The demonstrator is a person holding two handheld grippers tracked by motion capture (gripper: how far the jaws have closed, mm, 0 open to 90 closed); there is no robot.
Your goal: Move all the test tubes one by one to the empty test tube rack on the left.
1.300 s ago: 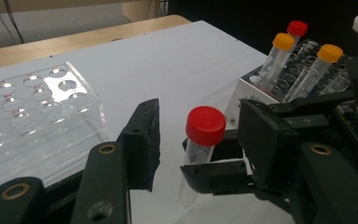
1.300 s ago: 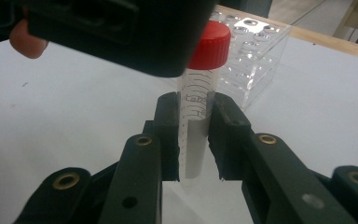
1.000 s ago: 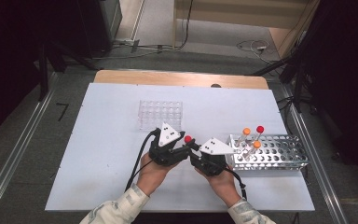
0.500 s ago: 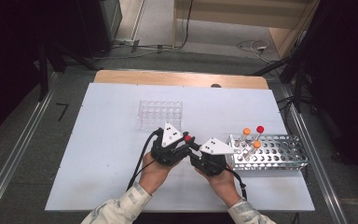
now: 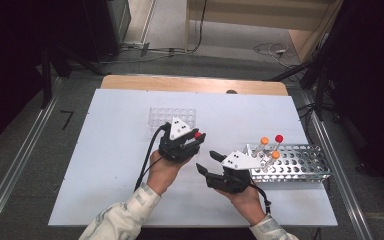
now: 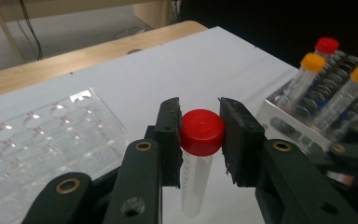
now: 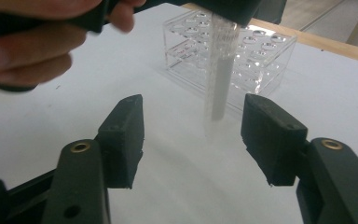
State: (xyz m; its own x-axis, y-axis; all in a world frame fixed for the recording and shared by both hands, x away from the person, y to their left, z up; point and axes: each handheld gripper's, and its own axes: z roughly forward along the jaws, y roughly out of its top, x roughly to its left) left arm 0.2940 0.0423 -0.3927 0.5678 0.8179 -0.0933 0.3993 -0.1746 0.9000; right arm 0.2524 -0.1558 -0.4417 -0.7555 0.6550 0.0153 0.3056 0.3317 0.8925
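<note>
A clear tube with a red cap (image 6: pixel 202 132) hangs upright in my left gripper (image 6: pixel 200 135), whose pads are shut on the cap. In the high view my left gripper (image 5: pixel 196 137) is over the middle of the white table (image 5: pixel 105 165), with the red cap (image 5: pixel 197 134) at its tip. My right gripper (image 5: pixel 207 161) is just to its right and nearer the person. Its jaws have just been opening, and nothing is between them. In the right gripper view the tube (image 7: pixel 219 70) hangs just beyond my right gripper (image 7: pixel 193 135).
A clear plastic rack (image 5: pixel 172 117) with bare holes stands just behind the left gripper. A metal rack (image 5: pixel 300 160) at the right holds two orange-capped tubes (image 5: pixel 264 141) and a red-capped one (image 5: pixel 279 138). The table's wooden far edge (image 5: pixel 190 84) lies beyond.
The grippers were together at the red-capped tube. My right gripper's jaws have opened off it, and my left gripper has lifted the tube up and away to the left.
</note>
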